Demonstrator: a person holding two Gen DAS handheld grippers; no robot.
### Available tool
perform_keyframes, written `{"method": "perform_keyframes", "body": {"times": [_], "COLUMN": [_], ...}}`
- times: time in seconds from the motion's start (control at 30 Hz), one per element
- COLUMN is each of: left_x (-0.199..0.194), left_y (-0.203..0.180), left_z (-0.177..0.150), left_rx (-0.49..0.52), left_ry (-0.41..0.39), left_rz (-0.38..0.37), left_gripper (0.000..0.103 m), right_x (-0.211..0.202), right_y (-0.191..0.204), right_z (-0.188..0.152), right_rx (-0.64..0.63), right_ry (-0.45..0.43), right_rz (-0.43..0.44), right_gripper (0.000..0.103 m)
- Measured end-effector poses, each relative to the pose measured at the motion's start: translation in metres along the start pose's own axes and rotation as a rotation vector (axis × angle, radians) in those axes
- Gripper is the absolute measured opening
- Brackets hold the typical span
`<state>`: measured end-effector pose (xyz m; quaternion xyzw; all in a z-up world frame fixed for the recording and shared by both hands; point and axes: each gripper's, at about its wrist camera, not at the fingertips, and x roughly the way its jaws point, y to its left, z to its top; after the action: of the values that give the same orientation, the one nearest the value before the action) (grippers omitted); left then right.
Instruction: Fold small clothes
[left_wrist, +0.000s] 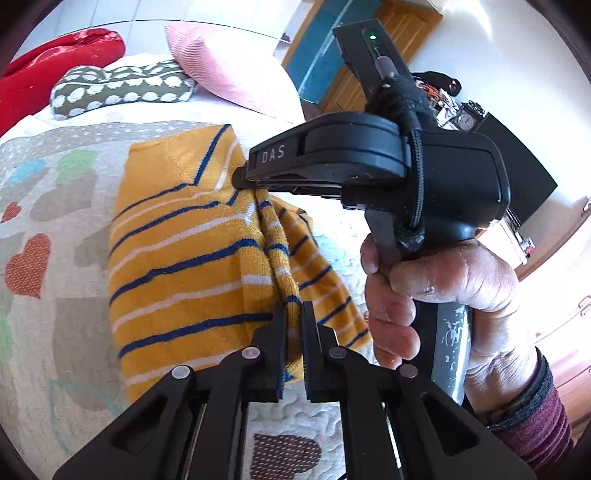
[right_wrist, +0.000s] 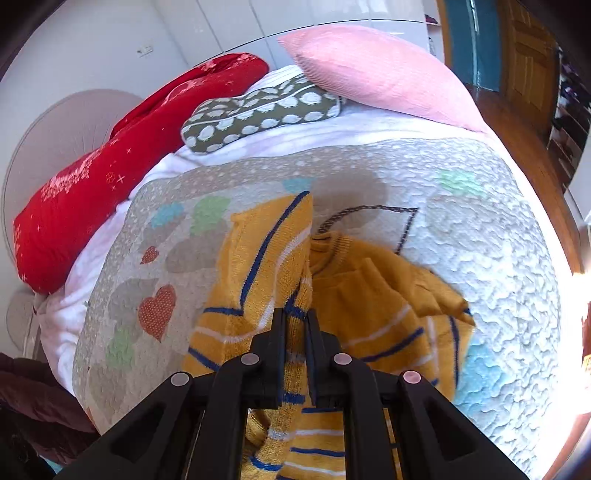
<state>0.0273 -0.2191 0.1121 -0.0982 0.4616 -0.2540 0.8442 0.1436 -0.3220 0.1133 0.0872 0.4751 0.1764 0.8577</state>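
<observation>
We see both claws clamped on the same small garment, a mustard-yellow knitted sweater (left_wrist: 192, 266) with blue and white stripes, which is lifted partly above a bed. In the left wrist view, our left claw (left_wrist: 294, 332) has its two black fingers drawn close together with a bunched fold of the sweater pinched between them. Just beyond it the right claw (left_wrist: 240, 179) comes in from the right side of the picture, its tip shut on an upper fold of the same sweater, and a person's hand (left_wrist: 436, 291) with a dark red cuff grips its handle.

In the right wrist view, the right claw (right_wrist: 295, 332) is likewise nearly closed, with a strip of the striped knit (right_wrist: 258, 280) squeezed between its fingers; one panel of the sweater stands up to the left of the fingers while the rest, with the ribbed neck showing, sags to the right and lies on the bed.

The bed is covered by a quilted spread (right_wrist: 480, 258) printed with coloured hearts. At its far end lie a pink pillow (right_wrist: 376, 70), a red cushion (right_wrist: 110, 177) with pale star marks, and a small olive cushion (right_wrist: 262, 110) with white dots between them, all well apart from the sweater. A wooden door (right_wrist: 528, 55) shows behind the pillow
</observation>
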Motion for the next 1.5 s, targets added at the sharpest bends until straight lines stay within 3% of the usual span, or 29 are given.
{"method": "perform_keyframes", "body": {"times": [0.17, 0.33, 0.5, 0.6, 0.7, 0.83, 0.93, 0.97, 1.0, 1.03, 1.27, 1.33, 1.4, 1.5], "left_x": [0.018, 0.01, -0.004, -0.01, -0.013, -0.004, 0.0, -0.001, -0.003, -0.006, -0.01, 0.002, 0.016, 0.028], "left_y": [-0.031, -0.038, -0.029, -0.009, 0.016, 0.041, 0.041, 0.04, 0.038, 0.036, 0.035, 0.035, 0.036, 0.036], "left_z": [-0.004, -0.015, -0.034, -0.038, -0.037, -0.043, -0.052, -0.054, -0.054, -0.055, -0.05, -0.051, -0.055, -0.062], "left_rx": [0.05, 0.052, 0.037, -0.001, -0.068, -0.131, -0.132, -0.128, -0.124, -0.119, -0.103, -0.109, -0.098, -0.079], "left_ry": [0.043, 0.065, 0.053, 0.039, 0.012, 0.021, 0.047, 0.049, 0.047, 0.043, 0.034, 0.061, 0.085, 0.109], "left_rz": [-0.036, -0.036, 0.052, 0.089, 0.104, 0.14, 0.156, 0.16, 0.164, 0.168, 0.194, 0.182, 0.206, 0.221], "left_gripper": [0.006, 0.006, 0.006, 0.006, 0.007, 0.007, 0.007, 0.007, 0.007, 0.007, 0.021, 0.022, 0.033, 0.035], "right_x": [-0.008, -0.003, -0.003, -0.032, -0.064, -0.089, -0.086, -0.079, -0.069, -0.062, -0.079, -0.077, -0.069, -0.06], "right_y": [-0.052, -0.096, -0.12, -0.125, -0.117, -0.091, -0.07, -0.066, -0.062, -0.062, -0.106, -0.121, -0.131, -0.148], "right_z": [-0.005, -0.013, -0.018, -0.028, -0.047, -0.08, -0.098, -0.101, -0.104, -0.106, -0.131, -0.141, -0.151, -0.167], "right_rx": [0.085, 0.184, 0.251, 0.282, 0.276, 0.242, 0.192, 0.174, 0.157, 0.152, 0.266, 0.306, 0.319, 0.357], "right_ry": [0.004, 0.003, -0.009, -0.084, -0.13, -0.156, -0.148, -0.129, -0.093, -0.059, -0.115, -0.108, -0.074, -0.047], "right_rz": [-0.028, -0.042, -0.01, -0.056, 0.016, 0.145, 0.141, 0.119, 0.107, 0.119, 0.079, 0.06, -0.041, -0.03], "right_gripper": [0.009, 0.009, 0.015, 0.022, 0.035, 0.045, 0.05, 0.05, 0.025, 0.01, 0.004, 0.002, 0.001, 0.001]}}
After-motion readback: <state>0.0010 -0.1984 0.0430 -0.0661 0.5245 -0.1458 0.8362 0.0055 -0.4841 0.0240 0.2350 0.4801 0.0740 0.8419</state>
